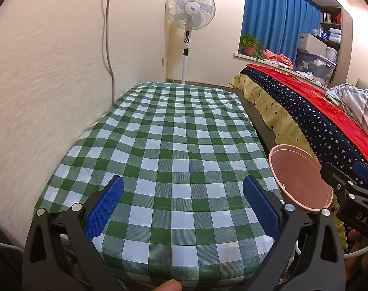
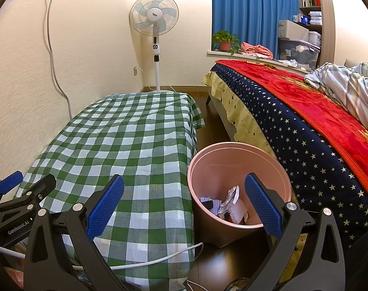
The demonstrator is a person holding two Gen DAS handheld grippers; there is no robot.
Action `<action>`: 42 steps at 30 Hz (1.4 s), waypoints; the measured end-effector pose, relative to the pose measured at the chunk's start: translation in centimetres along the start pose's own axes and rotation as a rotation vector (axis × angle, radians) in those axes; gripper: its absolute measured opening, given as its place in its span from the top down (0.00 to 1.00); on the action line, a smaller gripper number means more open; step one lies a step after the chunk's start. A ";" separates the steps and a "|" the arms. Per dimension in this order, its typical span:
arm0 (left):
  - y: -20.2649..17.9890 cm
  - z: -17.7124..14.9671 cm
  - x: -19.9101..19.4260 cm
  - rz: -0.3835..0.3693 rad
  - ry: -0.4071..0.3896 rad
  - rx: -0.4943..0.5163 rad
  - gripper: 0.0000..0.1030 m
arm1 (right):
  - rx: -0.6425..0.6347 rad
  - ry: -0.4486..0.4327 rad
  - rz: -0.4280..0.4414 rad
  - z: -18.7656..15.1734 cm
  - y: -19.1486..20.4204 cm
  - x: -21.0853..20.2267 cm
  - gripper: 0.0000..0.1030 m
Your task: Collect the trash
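Note:
A pink bin (image 2: 239, 155) stands on the floor between the table and the bed; crumpled paper and wrappers (image 2: 228, 203) lie in its bottom. It also shows at the right in the left wrist view (image 1: 300, 179). My left gripper (image 1: 184, 206) is open and empty above the near end of the green-checked tablecloth (image 1: 169, 131). My right gripper (image 2: 184, 206) is open and empty, hanging over the table's right edge and the bin's near rim. No loose trash shows on the cloth (image 2: 125, 133).
A wall runs along the table's left side. A bed (image 2: 305, 126) with a starred and red cover stands to the right. A standing fan (image 2: 154, 21) is beyond the table. A white cable (image 2: 154, 259) hangs over the table's near corner.

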State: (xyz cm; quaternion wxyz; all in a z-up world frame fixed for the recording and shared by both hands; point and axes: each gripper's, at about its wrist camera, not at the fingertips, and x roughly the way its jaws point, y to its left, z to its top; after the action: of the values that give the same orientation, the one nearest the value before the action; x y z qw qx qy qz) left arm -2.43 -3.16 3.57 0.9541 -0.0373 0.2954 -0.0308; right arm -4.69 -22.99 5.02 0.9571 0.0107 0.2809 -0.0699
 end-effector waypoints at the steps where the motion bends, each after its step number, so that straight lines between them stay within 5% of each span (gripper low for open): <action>1: -0.1 0.0 -0.1 -0.001 0.001 0.000 0.08 | 0.000 0.000 0.000 0.0 0.0 0.0 0.05; 19: 1.6 1.8 0.6 0.041 0.011 -0.088 0.08 | -0.057 0.017 -0.042 0.0 -0.1 1.4 0.05; 42: 0.9 1.8 1.9 0.021 0.041 -0.054 0.08 | -0.061 0.034 -0.033 -0.3 0.5 2.6 0.05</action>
State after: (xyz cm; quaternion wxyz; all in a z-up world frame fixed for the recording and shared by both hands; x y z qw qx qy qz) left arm 0.18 -2.36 3.90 0.9467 -0.0593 0.3162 -0.0136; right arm -2.63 -22.83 3.34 0.9509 -0.0221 0.2991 -0.0768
